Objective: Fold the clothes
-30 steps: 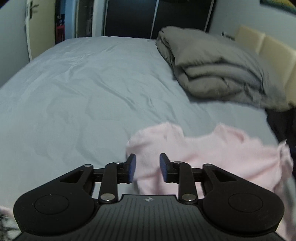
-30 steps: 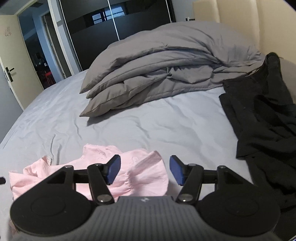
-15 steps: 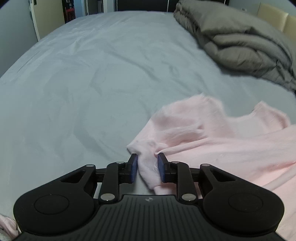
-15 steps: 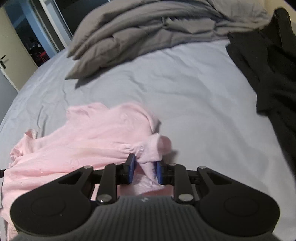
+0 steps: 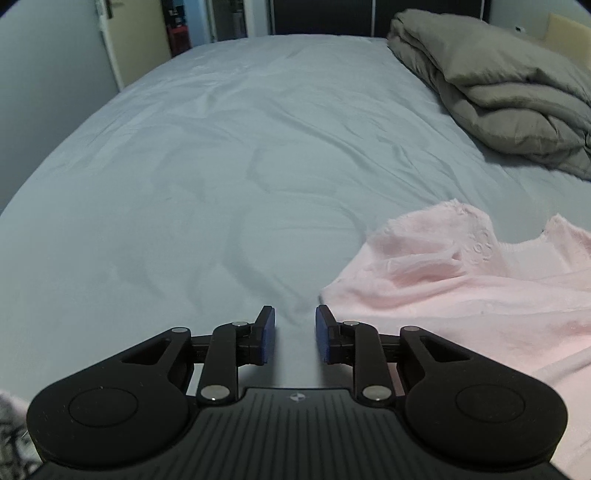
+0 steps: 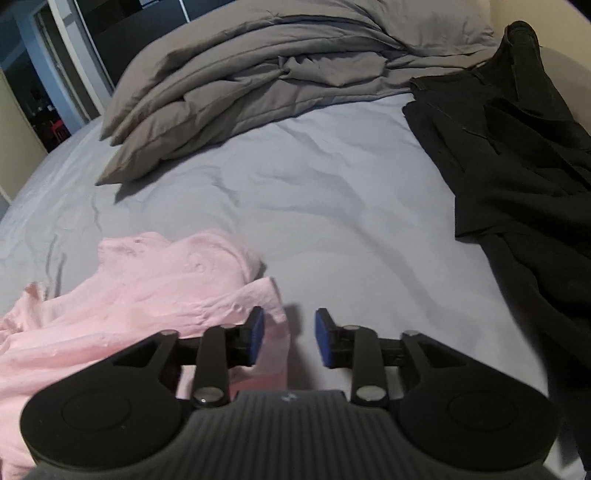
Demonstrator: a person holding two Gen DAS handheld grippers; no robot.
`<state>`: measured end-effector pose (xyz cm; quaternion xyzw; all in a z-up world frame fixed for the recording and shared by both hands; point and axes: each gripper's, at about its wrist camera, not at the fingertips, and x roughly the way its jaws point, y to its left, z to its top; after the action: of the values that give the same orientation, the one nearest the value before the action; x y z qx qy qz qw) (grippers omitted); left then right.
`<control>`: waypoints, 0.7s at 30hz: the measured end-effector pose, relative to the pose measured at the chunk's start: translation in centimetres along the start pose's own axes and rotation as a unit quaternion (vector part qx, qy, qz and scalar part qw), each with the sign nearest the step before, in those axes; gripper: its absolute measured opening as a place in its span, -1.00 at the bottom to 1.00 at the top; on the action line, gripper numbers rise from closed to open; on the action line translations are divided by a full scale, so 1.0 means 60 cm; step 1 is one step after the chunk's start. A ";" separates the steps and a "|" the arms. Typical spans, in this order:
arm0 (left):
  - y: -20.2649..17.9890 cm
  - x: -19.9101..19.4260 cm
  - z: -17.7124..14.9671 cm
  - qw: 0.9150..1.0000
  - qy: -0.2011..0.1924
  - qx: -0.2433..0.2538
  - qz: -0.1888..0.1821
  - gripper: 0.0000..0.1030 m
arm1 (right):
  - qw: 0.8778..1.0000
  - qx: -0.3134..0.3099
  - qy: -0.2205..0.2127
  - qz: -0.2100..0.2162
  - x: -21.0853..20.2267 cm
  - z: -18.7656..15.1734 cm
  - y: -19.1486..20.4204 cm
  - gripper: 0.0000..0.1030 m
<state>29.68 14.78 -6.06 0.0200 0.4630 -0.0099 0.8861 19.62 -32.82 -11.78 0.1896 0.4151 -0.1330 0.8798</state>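
A pink garment lies crumpled on the grey bed sheet, low on the right of the left wrist view. My left gripper hovers just left of its corner with a narrow gap between the blue pads. Only bare sheet shows in that gap. In the right wrist view the same pink garment spreads to the lower left. My right gripper stands at its right edge, jaws opening. A flap of pink cloth lies beside and under the left finger, not pinched.
A folded grey duvet is heaped at the far side of the bed, also visible as the duvet at upper right. A black garment sprawls along the right. A doorway opens beyond the bed. Patterned cloth shows at lower left.
Half a second ago each gripper pinched a fold of the pink garment. Both have let go. The left gripper has slid off to the left of the cloth, and the right jaws have widened.
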 end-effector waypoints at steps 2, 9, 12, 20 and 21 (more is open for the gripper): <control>0.009 -0.023 -0.010 1.000 0.002 -0.016 -0.017 -0.53 | 1.000 -0.002 0.002 0.015 -0.013 -0.004 0.004 -0.15; 0.008 -0.106 -0.062 0.998 -0.016 -0.013 -0.053 -0.21 | 0.999 -0.026 -0.007 0.044 -0.088 -0.030 0.001 0.04; -0.001 -0.132 -0.095 0.998 -0.007 0.003 -0.066 -0.21 | 0.997 -0.046 0.007 0.057 -0.119 -0.055 -0.005 0.04; -0.016 -0.180 -0.185 0.995 0.040 0.052 -0.078 -0.18 | 0.988 -0.123 0.071 0.066 -0.167 -0.144 -0.025 0.08; -0.015 -0.187 -0.195 0.994 0.044 0.057 -0.077 -0.18 | 0.986 -0.134 0.074 0.060 -0.173 -0.155 -0.027 0.08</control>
<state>13.65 14.37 -3.56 0.0356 0.5000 -0.1037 0.8591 6.23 -29.36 -9.47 0.1040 0.4814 -0.0085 0.8703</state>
